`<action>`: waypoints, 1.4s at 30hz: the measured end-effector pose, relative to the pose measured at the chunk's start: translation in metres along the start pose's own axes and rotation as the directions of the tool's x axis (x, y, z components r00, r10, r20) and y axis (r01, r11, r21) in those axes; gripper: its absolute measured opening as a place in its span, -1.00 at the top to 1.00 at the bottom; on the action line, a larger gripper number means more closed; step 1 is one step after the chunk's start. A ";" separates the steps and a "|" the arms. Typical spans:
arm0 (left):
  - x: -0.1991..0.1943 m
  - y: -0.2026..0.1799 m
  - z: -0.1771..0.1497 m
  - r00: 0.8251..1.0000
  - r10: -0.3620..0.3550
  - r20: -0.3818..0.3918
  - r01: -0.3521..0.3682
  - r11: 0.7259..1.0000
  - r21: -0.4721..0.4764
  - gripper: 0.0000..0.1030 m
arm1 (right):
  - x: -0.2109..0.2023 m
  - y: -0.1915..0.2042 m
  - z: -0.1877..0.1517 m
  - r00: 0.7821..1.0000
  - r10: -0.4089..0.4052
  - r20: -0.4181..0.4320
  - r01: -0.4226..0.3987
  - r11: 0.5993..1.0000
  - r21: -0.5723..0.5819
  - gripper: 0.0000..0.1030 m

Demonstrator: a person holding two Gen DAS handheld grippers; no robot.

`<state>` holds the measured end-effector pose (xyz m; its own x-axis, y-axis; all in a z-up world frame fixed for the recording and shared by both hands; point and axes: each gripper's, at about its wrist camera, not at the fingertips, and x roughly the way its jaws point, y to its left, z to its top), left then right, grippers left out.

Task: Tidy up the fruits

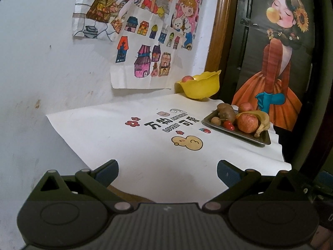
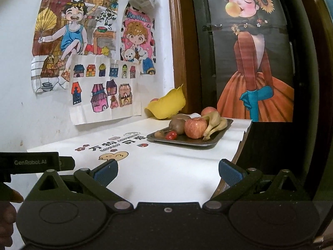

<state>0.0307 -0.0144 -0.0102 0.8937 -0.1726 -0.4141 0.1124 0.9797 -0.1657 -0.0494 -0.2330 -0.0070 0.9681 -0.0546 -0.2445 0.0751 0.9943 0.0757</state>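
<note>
One apple (image 1: 188, 78) sits in the yellow bowl (image 1: 200, 87) at one o'clock; the remaining fruit waits on the tray (image 1: 262, 140). Both the left hand-held gripper (image 1: 167, 171) and right hand-held gripper (image 2: 168, 170) are spread, empty.

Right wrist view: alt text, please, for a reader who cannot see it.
An open right gripper hovers over a white tablecloth, facing a dark tray of apples, bananas and kiwis, with a yellow bowl behind and drawings on the wall.

Dim, soft indoor light; fisheye-bent, vignetted edges.
</note>
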 end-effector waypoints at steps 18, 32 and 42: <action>-0.001 0.002 -0.002 1.000 0.006 -0.006 -0.006 1.000 -0.002 -0.99 | 0.000 0.001 -0.002 1.000 0.003 -0.008 -0.003 1.000 -0.004 -0.99; 0.000 0.002 -0.004 1.000 0.006 -0.011 -0.006 1.000 0.002 -0.99 | -0.001 0.001 -0.004 1.000 0.004 -0.011 -0.004 1.000 -0.004 -0.99; 0.001 0.003 -0.004 1.000 0.008 -0.016 -0.008 1.000 0.002 -0.99 | -0.001 0.002 -0.004 1.000 0.003 -0.013 -0.003 1.000 -0.003 -0.99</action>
<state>0.0307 -0.0123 -0.0144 0.8873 -0.1668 -0.4299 0.1065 0.9812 -0.1609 -0.0510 -0.2302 -0.0102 0.9652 -0.0506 -0.2565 0.0716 0.9947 0.0733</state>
